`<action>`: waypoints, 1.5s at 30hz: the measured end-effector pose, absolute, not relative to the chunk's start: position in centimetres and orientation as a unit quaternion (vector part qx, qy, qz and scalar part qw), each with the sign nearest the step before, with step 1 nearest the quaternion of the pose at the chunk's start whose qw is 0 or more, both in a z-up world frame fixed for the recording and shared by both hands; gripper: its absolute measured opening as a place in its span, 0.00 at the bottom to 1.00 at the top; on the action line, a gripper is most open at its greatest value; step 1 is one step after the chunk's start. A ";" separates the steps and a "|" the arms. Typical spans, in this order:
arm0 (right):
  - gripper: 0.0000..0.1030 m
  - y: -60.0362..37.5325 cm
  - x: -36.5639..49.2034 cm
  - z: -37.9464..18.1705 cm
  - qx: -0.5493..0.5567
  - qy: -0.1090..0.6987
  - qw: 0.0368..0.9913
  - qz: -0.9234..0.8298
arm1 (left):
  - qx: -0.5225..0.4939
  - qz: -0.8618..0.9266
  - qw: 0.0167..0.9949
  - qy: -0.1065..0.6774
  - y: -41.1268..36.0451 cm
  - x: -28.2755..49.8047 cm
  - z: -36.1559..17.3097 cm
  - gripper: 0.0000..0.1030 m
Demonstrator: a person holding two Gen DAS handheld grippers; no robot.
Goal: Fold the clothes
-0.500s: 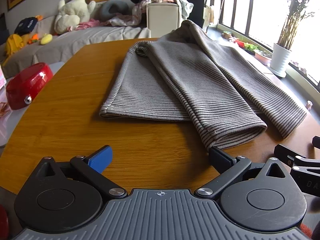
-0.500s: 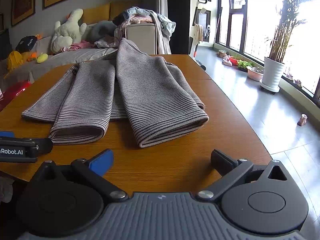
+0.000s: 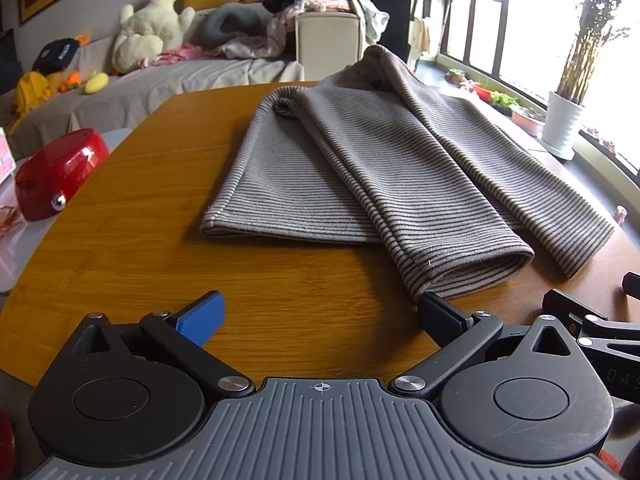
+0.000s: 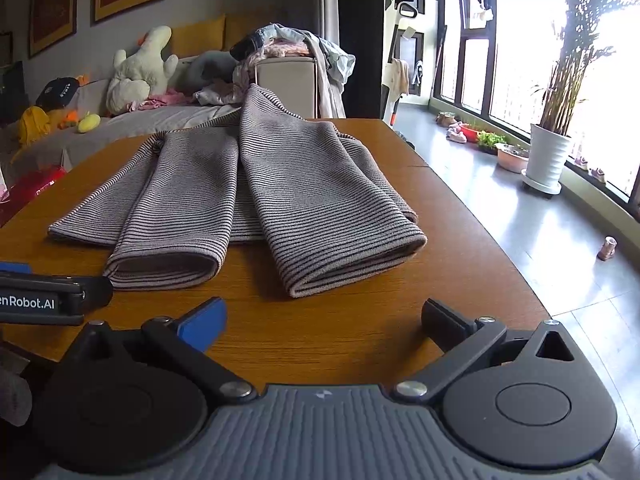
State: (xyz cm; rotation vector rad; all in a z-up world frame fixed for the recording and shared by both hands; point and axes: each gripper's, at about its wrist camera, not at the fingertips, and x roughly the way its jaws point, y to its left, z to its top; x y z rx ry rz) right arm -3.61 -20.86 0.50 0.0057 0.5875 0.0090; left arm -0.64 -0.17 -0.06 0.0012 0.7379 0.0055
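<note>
two grippers, left gripper (image 3: 320,314) and right gripper (image 4: 324,318) both spread wide, empty, striped garment (image 4: 248,196) on wooden table (image 3: 132,240)

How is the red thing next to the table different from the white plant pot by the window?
The red thing is shiny, low and rounded; the white plant pot is matte, taller and ribbed. The red thing sits on a pale surface beside the wooden table; the pot stands on the floor by the window. The pot holds a tall plant; nothing shows in the red thing. Neither is on the table.
</note>
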 end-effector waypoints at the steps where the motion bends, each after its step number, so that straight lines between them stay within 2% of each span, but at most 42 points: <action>1: 1.00 -20.9 -3.6 0.5 0.003 0.289 0.957 0.004 | 0.001 0.002 0.933 0.361 -0.2 -0.7 -0.1 1.00; 45: 1.00 -20.9 -3.5 0.1 0.001 0.278 0.961 -0.007 | 0.003 -0.003 0.933 0.359 -0.4 -0.9 -0.1 1.00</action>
